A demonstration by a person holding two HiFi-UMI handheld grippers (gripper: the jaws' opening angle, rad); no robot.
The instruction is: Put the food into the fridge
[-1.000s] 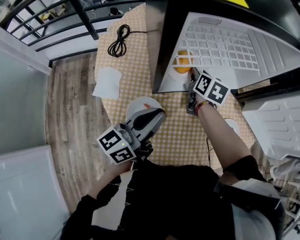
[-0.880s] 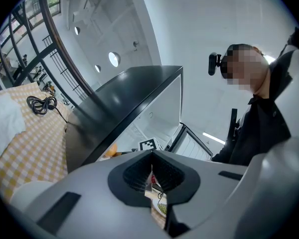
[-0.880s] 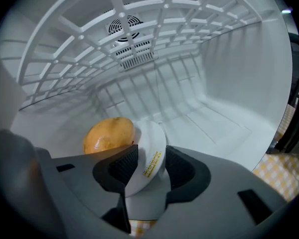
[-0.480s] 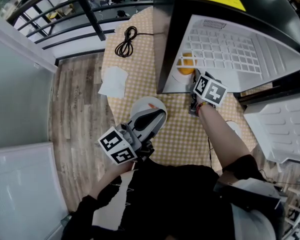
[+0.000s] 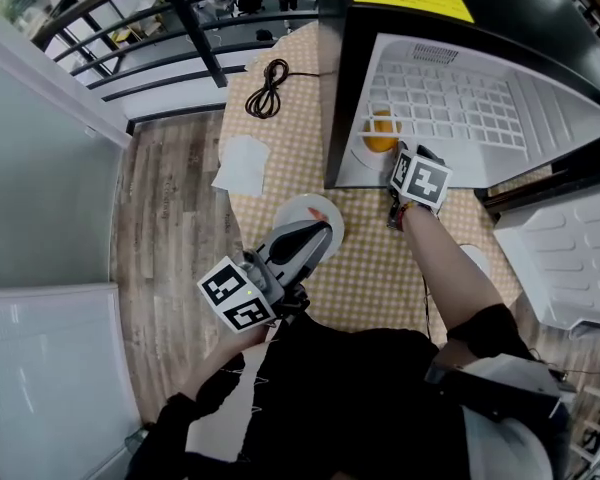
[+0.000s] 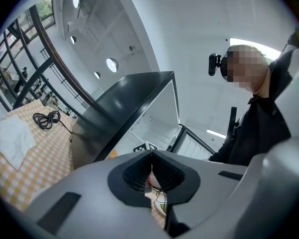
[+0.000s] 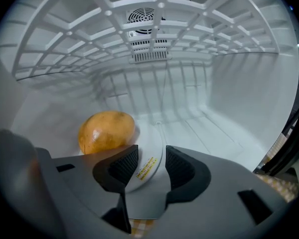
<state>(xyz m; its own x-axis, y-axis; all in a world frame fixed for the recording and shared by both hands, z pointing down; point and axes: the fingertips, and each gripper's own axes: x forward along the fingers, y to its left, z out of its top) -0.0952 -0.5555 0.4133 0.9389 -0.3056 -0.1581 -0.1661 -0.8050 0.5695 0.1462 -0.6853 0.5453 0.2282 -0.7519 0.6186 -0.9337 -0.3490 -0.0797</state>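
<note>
The fridge point(image 5: 560, 118) is smooth white plastic inside, glossy black outside. The fruit point(image 7: 106, 131) has smooth, faintly shiny skin; its plate point(image 7: 150, 139) is glossy white. The tabletop point(image 5: 370, 268) is covered in checked cloth, the floor point(image 5: 170, 208) is matt wood, and the right tongs point(image 7: 151, 166) are matt grey plastic.

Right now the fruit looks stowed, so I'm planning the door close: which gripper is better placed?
Probably right: the right gripper is open at the fridge mouth, nearer the door; the left gripper sits farther, over the table.
</note>
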